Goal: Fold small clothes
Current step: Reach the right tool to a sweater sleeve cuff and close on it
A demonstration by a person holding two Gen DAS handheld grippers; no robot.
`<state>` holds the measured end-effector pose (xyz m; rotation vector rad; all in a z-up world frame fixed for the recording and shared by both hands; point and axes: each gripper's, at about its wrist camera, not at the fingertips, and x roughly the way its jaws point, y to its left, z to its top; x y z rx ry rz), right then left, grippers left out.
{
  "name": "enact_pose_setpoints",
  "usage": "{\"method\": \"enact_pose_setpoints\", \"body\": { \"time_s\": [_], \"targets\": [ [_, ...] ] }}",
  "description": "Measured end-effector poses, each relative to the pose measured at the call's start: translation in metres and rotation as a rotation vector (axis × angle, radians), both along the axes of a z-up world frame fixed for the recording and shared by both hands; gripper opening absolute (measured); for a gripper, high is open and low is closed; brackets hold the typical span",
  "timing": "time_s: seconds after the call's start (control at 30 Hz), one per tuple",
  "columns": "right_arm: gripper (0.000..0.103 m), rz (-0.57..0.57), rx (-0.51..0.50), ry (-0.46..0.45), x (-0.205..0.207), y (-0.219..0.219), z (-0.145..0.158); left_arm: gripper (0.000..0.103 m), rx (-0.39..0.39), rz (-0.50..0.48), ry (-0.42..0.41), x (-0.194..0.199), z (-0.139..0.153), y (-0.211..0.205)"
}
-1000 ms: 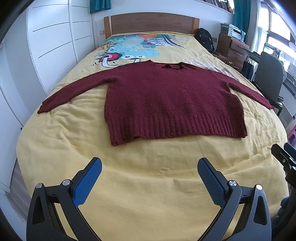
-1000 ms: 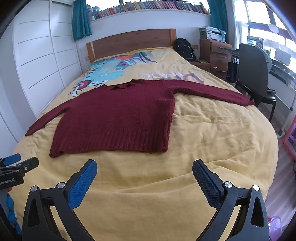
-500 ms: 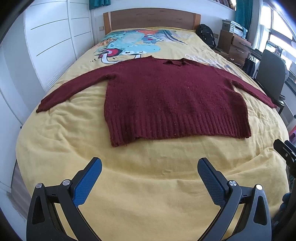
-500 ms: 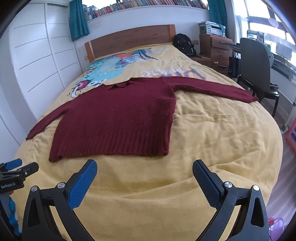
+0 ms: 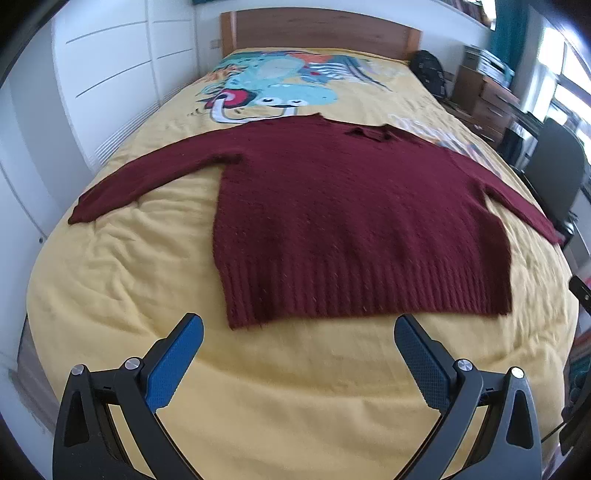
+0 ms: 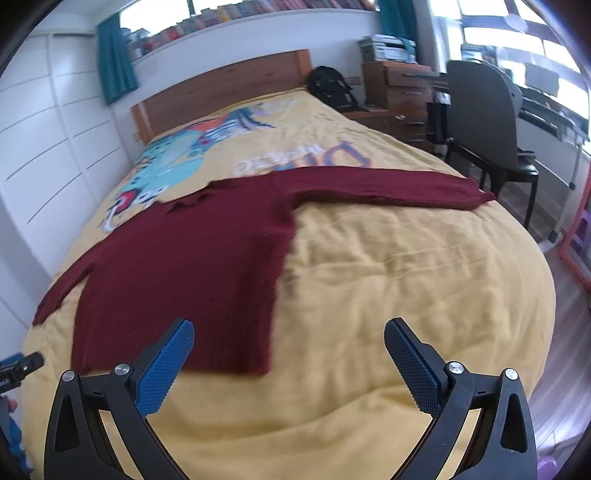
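Note:
A dark red knitted sweater (image 5: 351, 218) lies flat on the yellow bedspread (image 5: 122, 280), both sleeves spread out sideways and the ribbed hem toward me. My left gripper (image 5: 299, 328) hovers open just short of the hem, nothing between its blue pads. In the right wrist view the sweater (image 6: 192, 273) fills the left half, its right sleeve (image 6: 391, 188) stretching toward the bed's right edge. My right gripper (image 6: 288, 332) is open above the hem's right corner, holding nothing.
A wooden headboard (image 5: 317, 29) closes the far end of the bed. White wardrobe doors (image 5: 107, 74) run along the left. A black chair (image 6: 484, 122), wooden drawers (image 6: 399, 88) and a black backpack (image 6: 328, 88) stand to the right. The other gripper's tip (image 6: 18, 369) shows at the left edge.
Both grippers have moved forward toward the sweater's hem, so the sweater looks larger and closer. The right gripper has also swung rightward. Both stayed open.

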<state>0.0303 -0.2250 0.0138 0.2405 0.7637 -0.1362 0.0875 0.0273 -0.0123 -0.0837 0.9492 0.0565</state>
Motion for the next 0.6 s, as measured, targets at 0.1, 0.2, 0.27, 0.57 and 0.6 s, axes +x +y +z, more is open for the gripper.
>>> {"method": "enact_pose_setpoints", "body": {
  "time_s": [0.1, 0.2, 0.27, 0.57, 0.6],
  "targets": [
    [0.103, -0.041, 0.015, 0.011, 0.019, -0.025, -0.004, 0.102, -0.007, 0.049, 0.006, 0.015, 0.001, 0.012],
    [0.103, -0.087, 0.008, 0.022, 0.041, -0.054, -0.011, 0.102, 0.012, 0.101, 0.011, 0.029, 0.002, 0.021],
    [0.103, -0.119, 0.016, 0.033, 0.06, -0.079, -0.018, 0.102, 0.013, 0.122, 0.013, 0.038, 0.002, 0.025],
    [0.103, -0.239, 0.062, 0.081, 0.128, -0.172, -0.05, 0.102, 0.016, 0.21, 0.024, 0.073, -0.002, 0.041],
    [0.103, -0.246, 0.067, 0.084, 0.133, -0.179, -0.054, 0.102, 0.017, 0.216, 0.026, 0.076, -0.003, 0.042]
  ]
}}
